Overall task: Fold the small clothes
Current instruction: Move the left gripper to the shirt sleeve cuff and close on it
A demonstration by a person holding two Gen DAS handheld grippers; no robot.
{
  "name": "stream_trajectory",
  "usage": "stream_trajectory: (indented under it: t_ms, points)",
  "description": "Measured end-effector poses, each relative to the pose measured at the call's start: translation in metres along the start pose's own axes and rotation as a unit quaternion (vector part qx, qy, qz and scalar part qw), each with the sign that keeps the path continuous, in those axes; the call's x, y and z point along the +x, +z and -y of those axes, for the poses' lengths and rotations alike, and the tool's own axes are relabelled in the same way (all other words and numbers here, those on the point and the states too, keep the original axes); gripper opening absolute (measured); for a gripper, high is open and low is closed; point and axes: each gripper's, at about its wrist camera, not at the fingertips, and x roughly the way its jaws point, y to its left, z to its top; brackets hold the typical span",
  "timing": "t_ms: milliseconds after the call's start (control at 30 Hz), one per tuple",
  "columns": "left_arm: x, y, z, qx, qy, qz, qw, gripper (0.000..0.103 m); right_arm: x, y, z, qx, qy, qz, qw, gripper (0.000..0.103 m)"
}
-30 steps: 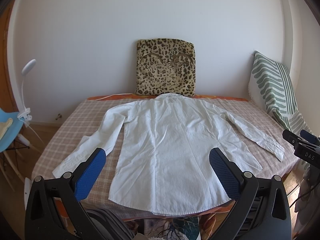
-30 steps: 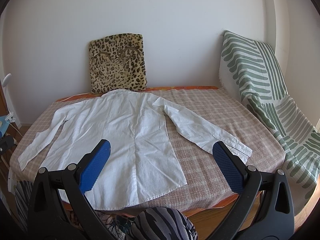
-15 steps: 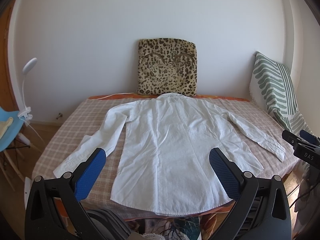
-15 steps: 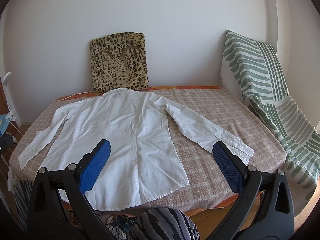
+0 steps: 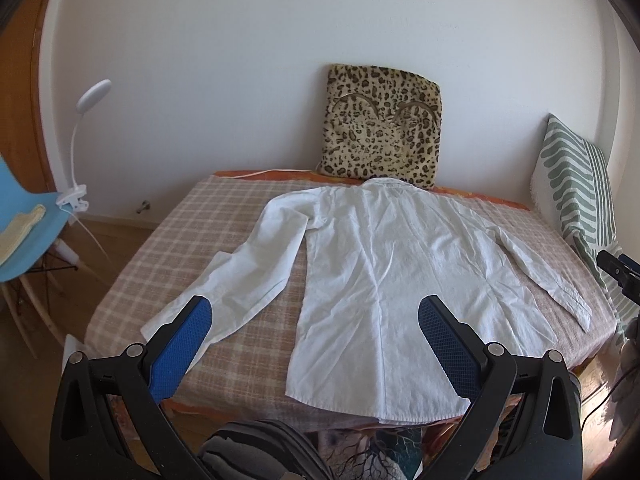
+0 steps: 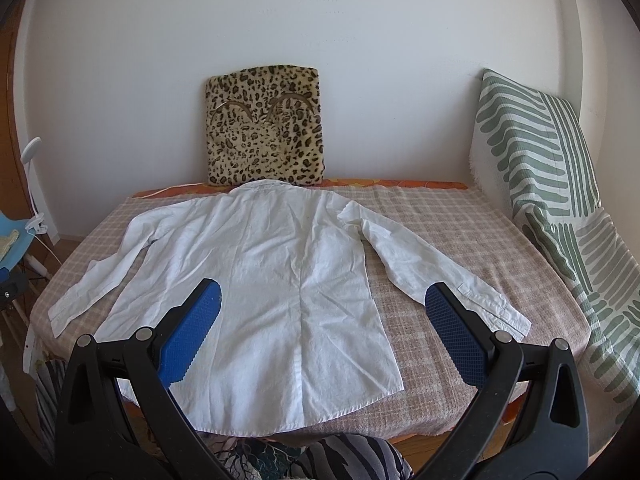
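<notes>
Since a second ago, our left gripper (image 5: 312, 332) has slid left, so the white shirt (image 5: 384, 280) sits more to the right. Our right gripper (image 6: 322, 320) has barely moved. Both grippers hang wide open, holding nothing. Shirt lies flat, back up, on the checked bed (image 6: 440, 224).

Bare checked bedcover (image 6: 460, 232) lies open right of the white shirt (image 6: 272, 280) and left of it past the sleeve. Leopard cushion (image 6: 264, 124) blocks the far edge at the wall. Striped green cushion (image 6: 536, 160) closes the right side. Blue chair (image 5: 24, 232) and clip lamp (image 5: 80, 136) crowd the left floor.
</notes>
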Motion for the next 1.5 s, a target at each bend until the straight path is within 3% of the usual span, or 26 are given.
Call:
stream_trajectory:
  t_ms: [167,400,700,800,900,1133,1500]
  points:
    - [0.0,0.001,-0.052,-0.029,0.026,-0.007,0.9992,0.101,0.006,0.014,-0.017,-0.022,0.028,0.011,0.999,0.103]
    - [0.008,0.0,-0.121,-0.067,0.072,-0.029,0.9947,0.086,0.024,0.034,-0.046,-0.045,0.063,0.003,0.997,0.103]
    - [0.049,-0.022,-0.192,-0.125,0.056,-0.088,0.9866,0.073,0.059,0.055,-0.102,-0.067,0.114,0.003,0.991,0.103]
    - [0.069,-0.033,-0.208,-0.155,0.028,-0.113,0.981,0.064,0.077,0.063,-0.124,-0.067,0.148,-0.009,0.987,0.103]
    - [0.087,-0.044,-0.22,-0.182,-0.004,-0.133,0.9743,0.062,0.103,0.071,-0.151,-0.083,0.171,-0.037,0.981,0.103]
    - [0.125,-0.061,-0.232,-0.213,-0.031,-0.16,0.9633,0.062,0.172,0.083,-0.209,-0.082,0.208,-0.138,0.965,0.103]
    - [0.146,-0.067,-0.237,-0.206,-0.024,-0.149,0.9668,0.061,0.257,0.091,-0.324,-0.093,0.254,-0.24,0.932,0.103]
